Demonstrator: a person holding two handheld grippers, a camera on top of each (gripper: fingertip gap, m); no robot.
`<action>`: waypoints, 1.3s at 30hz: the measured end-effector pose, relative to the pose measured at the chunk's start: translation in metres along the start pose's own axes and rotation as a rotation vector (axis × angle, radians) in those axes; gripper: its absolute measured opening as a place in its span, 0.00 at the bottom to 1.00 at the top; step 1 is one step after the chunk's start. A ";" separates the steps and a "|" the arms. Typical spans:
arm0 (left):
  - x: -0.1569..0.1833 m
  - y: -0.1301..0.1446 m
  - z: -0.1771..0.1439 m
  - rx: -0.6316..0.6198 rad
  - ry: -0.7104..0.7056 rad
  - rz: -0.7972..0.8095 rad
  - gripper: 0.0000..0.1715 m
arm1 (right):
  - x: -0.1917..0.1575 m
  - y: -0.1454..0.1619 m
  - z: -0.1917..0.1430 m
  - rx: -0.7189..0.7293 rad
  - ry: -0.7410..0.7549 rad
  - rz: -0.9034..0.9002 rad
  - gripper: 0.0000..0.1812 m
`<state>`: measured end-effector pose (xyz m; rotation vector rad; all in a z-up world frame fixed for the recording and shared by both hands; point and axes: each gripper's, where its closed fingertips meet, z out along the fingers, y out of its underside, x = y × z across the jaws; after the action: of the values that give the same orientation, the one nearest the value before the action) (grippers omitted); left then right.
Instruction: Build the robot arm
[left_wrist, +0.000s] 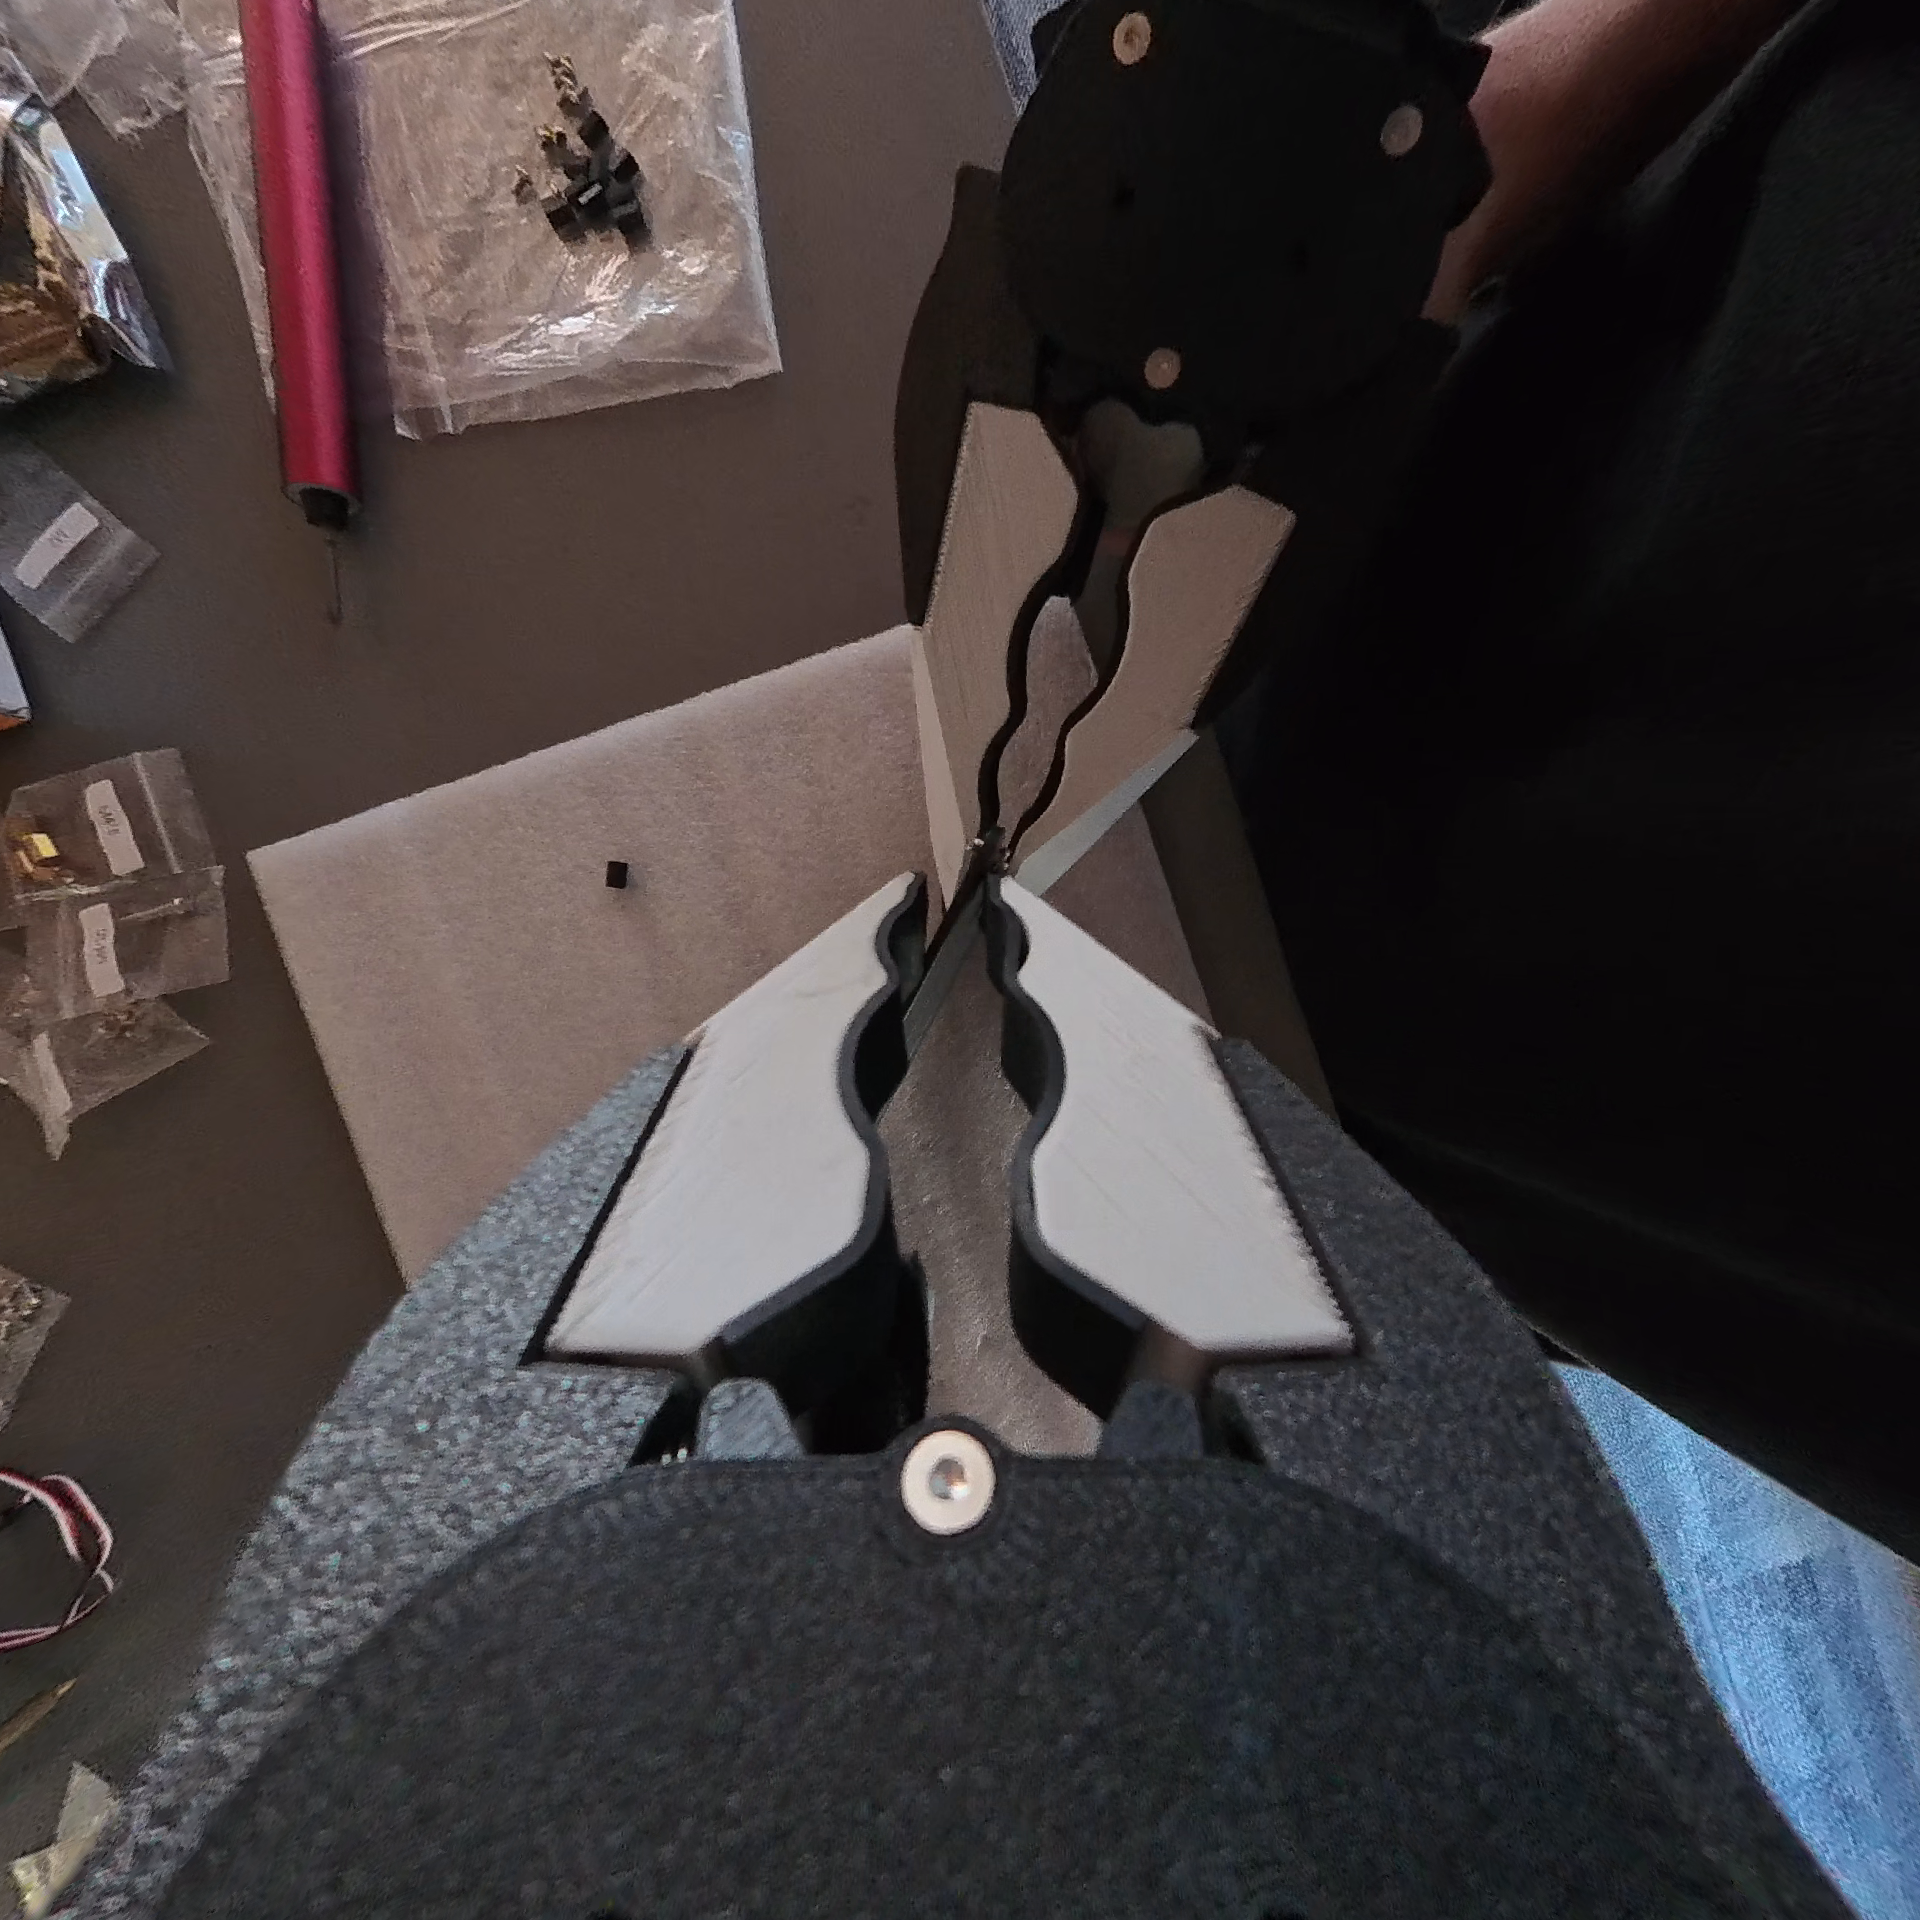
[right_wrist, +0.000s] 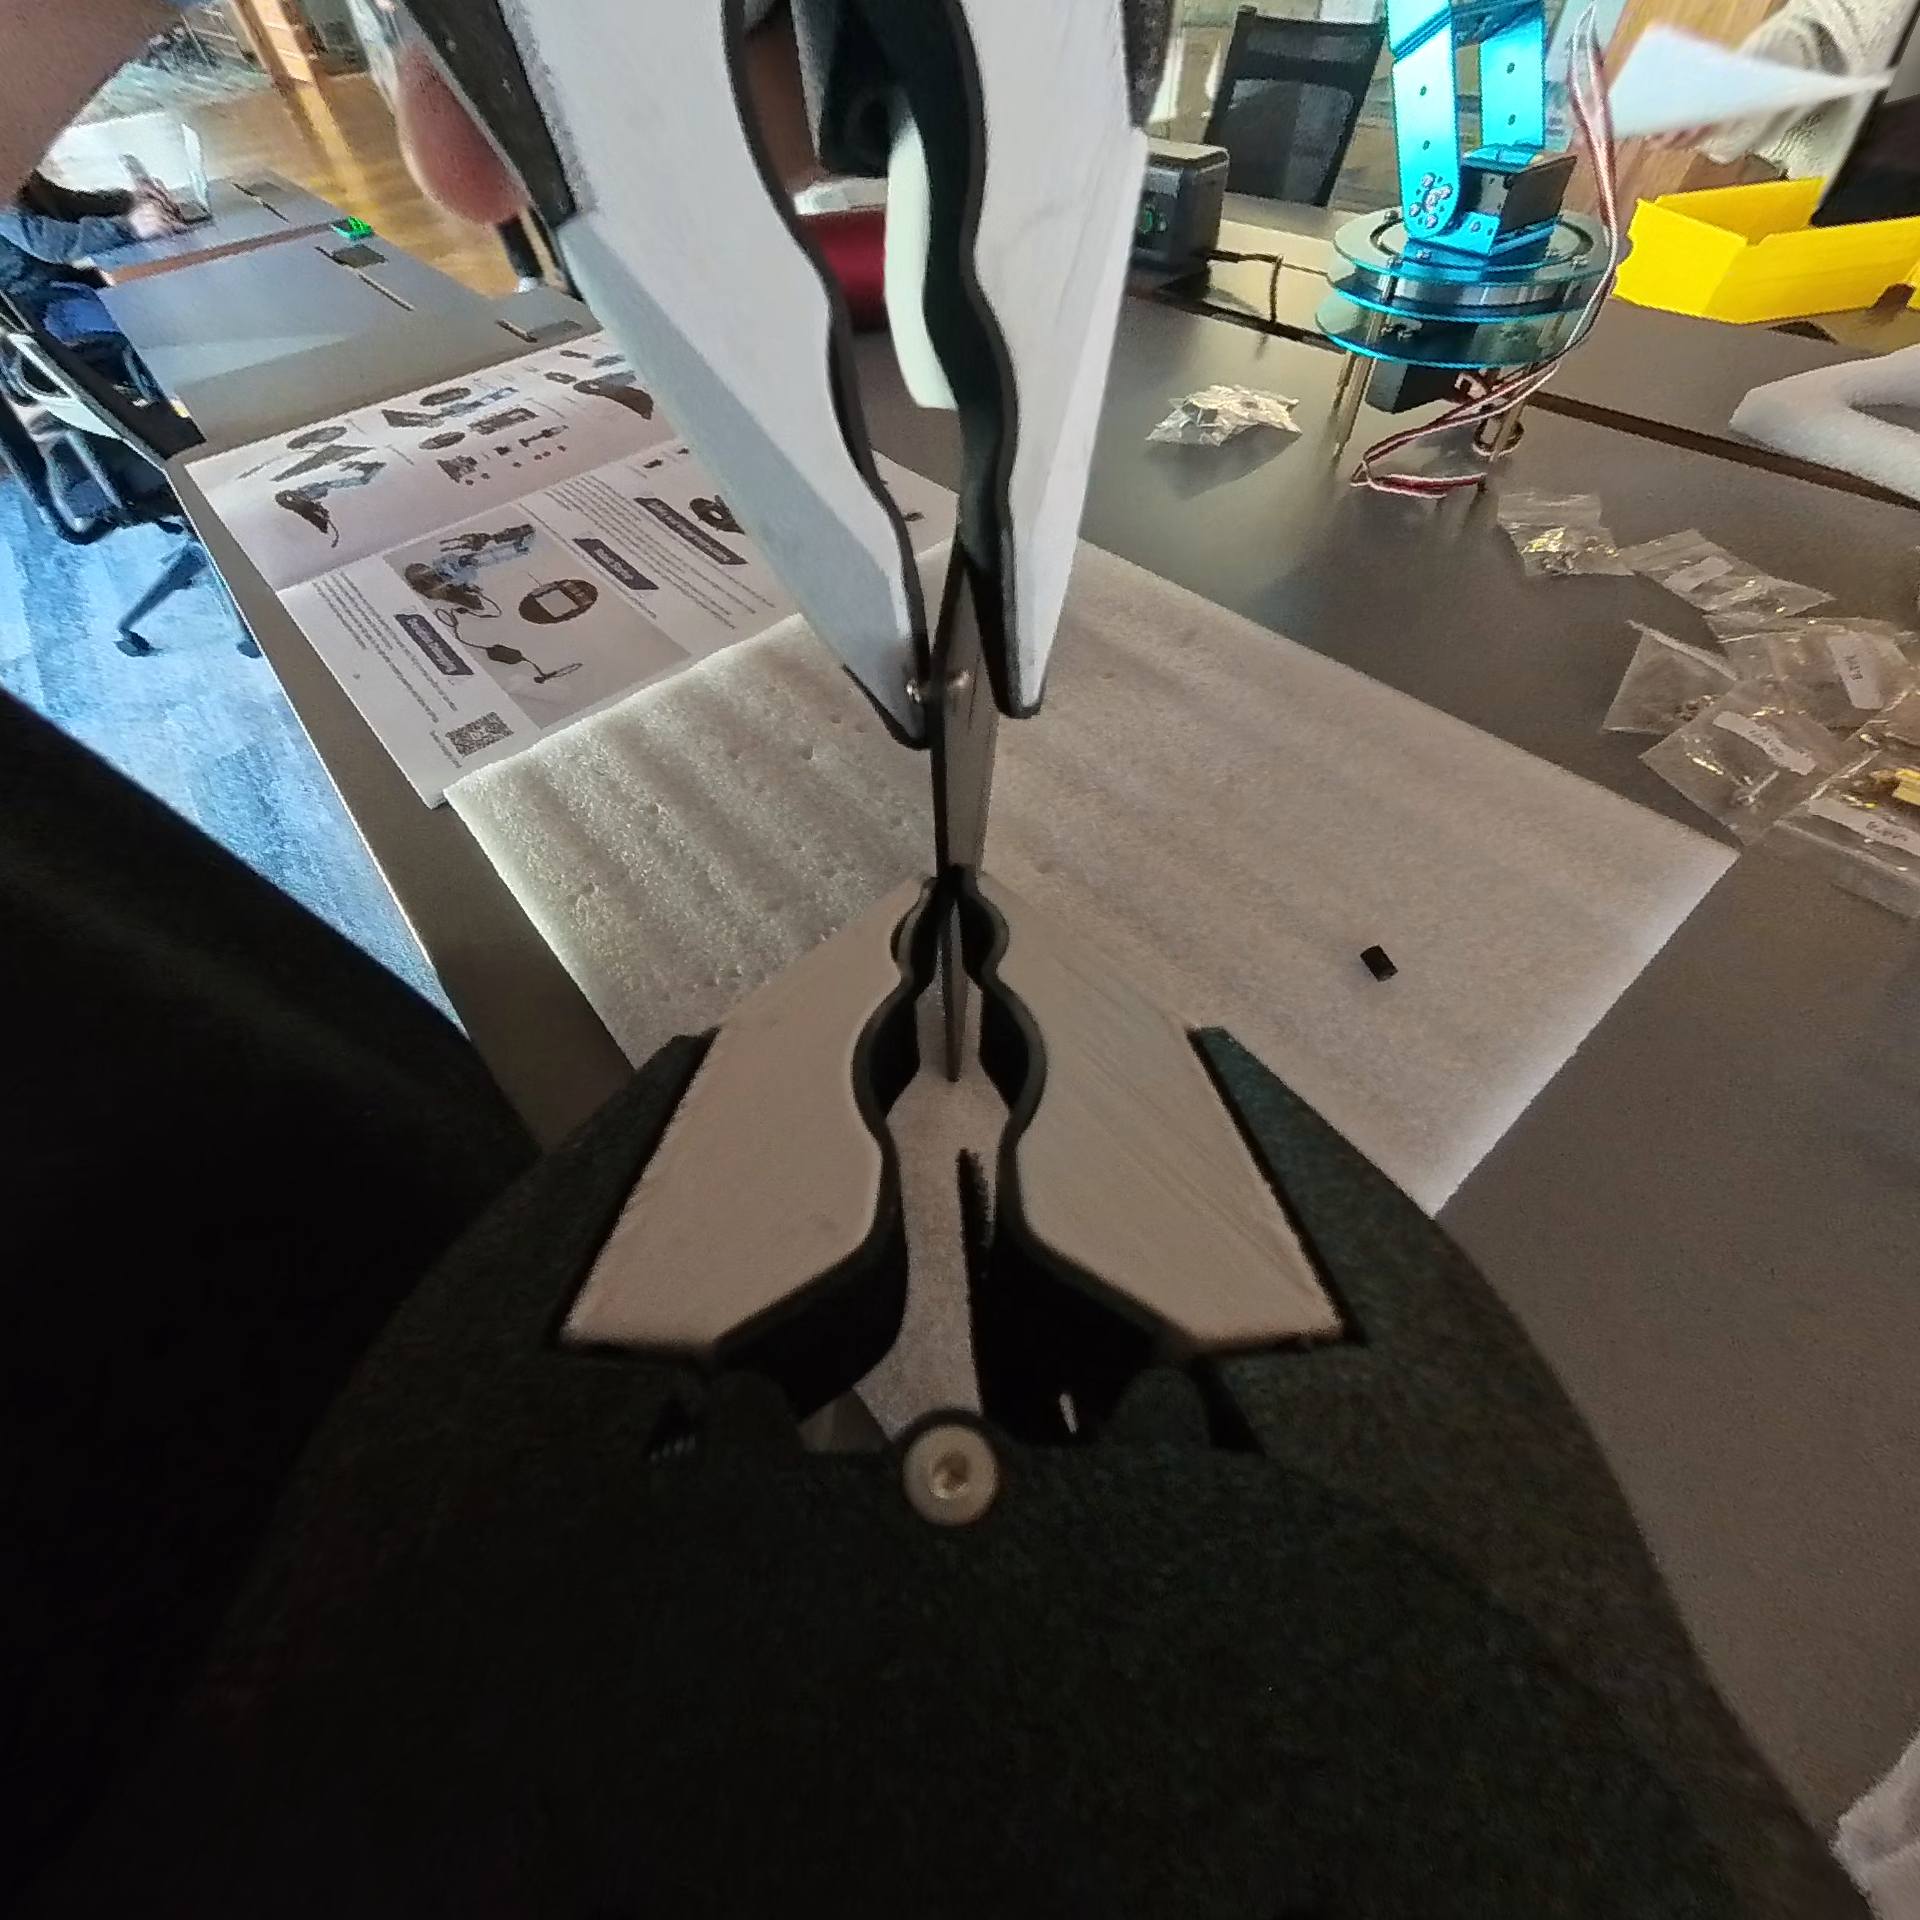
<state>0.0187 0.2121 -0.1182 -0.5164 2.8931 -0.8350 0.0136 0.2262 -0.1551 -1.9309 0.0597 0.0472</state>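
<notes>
A: From where does the left wrist view look?

B: From just behind the left gripper (left_wrist: 961, 904), facing steeply down onto the white rectangular foam sheet (left_wrist: 499, 935) on the dark grey table (left_wrist: 582, 540). It sits close above the sheet; the right gripper (left_wrist: 987, 842) points back at it from the sheet's far side.

A: And the right wrist view?

B: From behind the right gripper (right_wrist: 951, 894), lower and flatter, looking across the same foam sheet (right_wrist: 1195, 831) to the table (right_wrist: 1299, 520) beyond it. The left gripper (right_wrist: 951, 707) comes down from above, very near.

A: What do they share?

B: The sheet, the small black cube (left_wrist: 617, 876) (right_wrist: 1378, 961) on it, and both sets of tips meeting over it.
</notes>
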 end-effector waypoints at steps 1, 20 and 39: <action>0.000 0.000 0.000 0.004 0.002 -0.006 0.06 | 0.000 0.000 0.000 0.002 -0.006 0.005 0.01; 0.003 0.002 -0.001 0.010 0.029 -0.006 0.06 | -0.003 -0.040 -0.026 0.223 -0.029 -0.041 0.01; 0.008 0.000 -0.003 0.075 0.049 -0.023 0.06 | -0.009 -0.026 -0.022 0.190 -0.121 -0.007 0.04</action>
<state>0.0104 0.2111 -0.1160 -0.5304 2.8914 -0.9692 0.0066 0.2149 -0.1222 -1.7345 -0.0228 0.1488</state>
